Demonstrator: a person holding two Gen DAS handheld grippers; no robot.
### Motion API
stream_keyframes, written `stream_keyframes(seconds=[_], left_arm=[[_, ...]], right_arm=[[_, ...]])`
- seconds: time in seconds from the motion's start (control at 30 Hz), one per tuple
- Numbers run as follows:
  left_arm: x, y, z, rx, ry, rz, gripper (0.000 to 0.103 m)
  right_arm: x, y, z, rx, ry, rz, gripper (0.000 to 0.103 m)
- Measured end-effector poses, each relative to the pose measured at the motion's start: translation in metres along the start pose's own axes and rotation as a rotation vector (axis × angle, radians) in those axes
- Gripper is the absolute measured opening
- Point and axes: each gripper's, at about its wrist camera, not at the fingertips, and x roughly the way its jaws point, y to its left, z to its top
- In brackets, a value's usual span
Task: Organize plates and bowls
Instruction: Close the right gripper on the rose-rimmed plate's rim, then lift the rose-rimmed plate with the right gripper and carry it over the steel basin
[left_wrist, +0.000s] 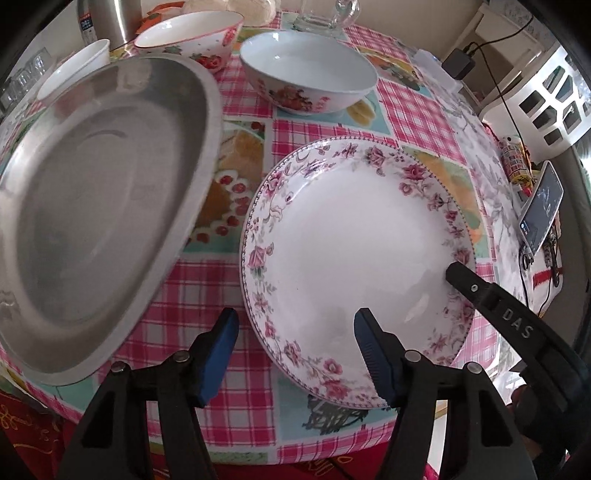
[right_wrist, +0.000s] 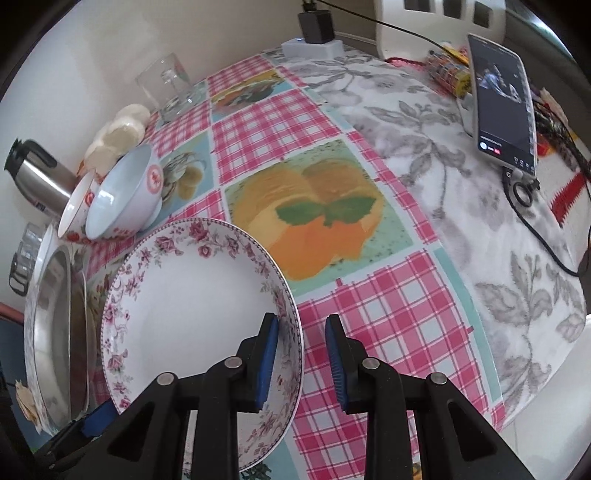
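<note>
Both grippers are straddling the floral plate (left_wrist: 354, 266) rim: left gripper (left_wrist: 295, 354) and right gripper (right_wrist: 301, 363) gaping, nothing clamped. Pads should be seating squarely before lifting.

We saw the plate (left_wrist: 354, 258) on the table (left_wrist: 229, 369), the metal pan (left_wrist: 92, 229) to its left. Behind them stood 2 bowls (left_wrist: 310, 74), with a phone (left_wrist: 541, 206) propped at the table's right edge.

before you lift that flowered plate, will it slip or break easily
The flowered plate looks glazed and glossy, so it may slip between the pads. It seems rigid ceramic, likely to chip if dropped. Its thin rim, straddled by both grippers, offers little grip.
</note>
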Motion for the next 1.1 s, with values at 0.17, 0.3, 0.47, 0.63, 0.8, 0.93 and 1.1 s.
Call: stream_keyframes(seconds=[0.17,0.3,0.47,0.63,0.8,0.93,1.1], left_arm=[[0.005,-0.004,0.004,-0.002,-0.001,0.013,0.058],[0.006,-0.004,0.011,-0.016,-0.015,0.02,0.055],[0.008,-0.003,0.02,-0.026,-0.032,0.02,0.046],[0.01,0.002,0.033,-0.042,-0.039,-0.023,0.029],[0.01,0.01,0.034,-0.056,-0.034,-0.052,0.024],[0.01,0.015,0.035,-0.068,-0.026,-0.081,0.022],[0.01,0.015,0.033,-0.061,-0.025,-0.092,0.021]], right_arm=[[0.0,-0.012,0.004,0.045,-0.008,0.01,0.029],[0.002,-0.018,0.007,0.064,-0.009,0.017,0.029],[0.001,-0.019,0.006,0.059,-0.011,0.021,0.029],[0.004,-0.011,0.006,0.032,-0.011,0.03,0.03],[0.005,-0.005,0.004,0.008,-0.014,0.032,0.029],[0.004,-0.01,0.004,0.036,-0.017,0.066,0.029],[0.004,-0.016,0.004,0.065,-0.016,0.076,0.026]])
